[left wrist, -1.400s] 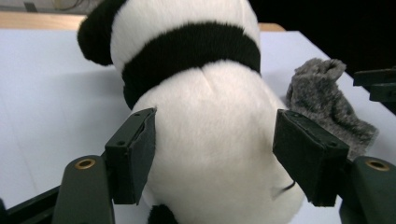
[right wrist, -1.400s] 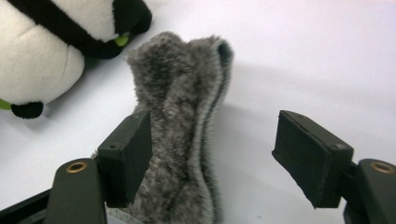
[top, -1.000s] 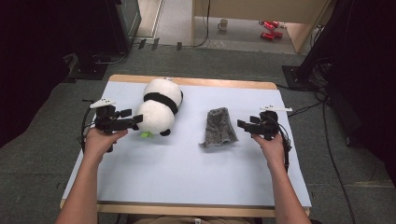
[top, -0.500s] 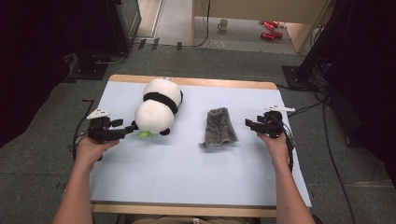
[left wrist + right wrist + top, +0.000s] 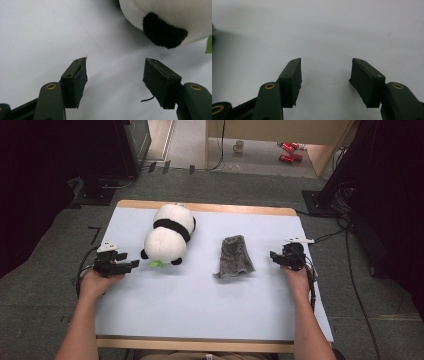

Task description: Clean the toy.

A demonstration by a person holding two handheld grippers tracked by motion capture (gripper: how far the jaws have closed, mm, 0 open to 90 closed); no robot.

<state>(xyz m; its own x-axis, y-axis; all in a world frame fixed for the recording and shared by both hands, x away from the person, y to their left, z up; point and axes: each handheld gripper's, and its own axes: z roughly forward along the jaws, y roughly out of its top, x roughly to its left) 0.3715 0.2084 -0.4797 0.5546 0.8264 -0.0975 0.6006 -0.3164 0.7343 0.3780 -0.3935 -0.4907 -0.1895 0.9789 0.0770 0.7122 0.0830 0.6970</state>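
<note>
On the pale tabletop (image 5: 200,310) lie a panda (image 5: 168,236) and a grey cloth (image 5: 235,256), well apart from each other. Left hand-held gripper (image 5: 131,265) sits low just beside the panda's lower end, jaws apart with nothing between them; its own view shows a black paw (image 5: 163,31) just ahead. Right hand-held gripper (image 5: 273,256) is near the cloth's right edge, empty, its jaws having just been closing yet still parted.
</note>
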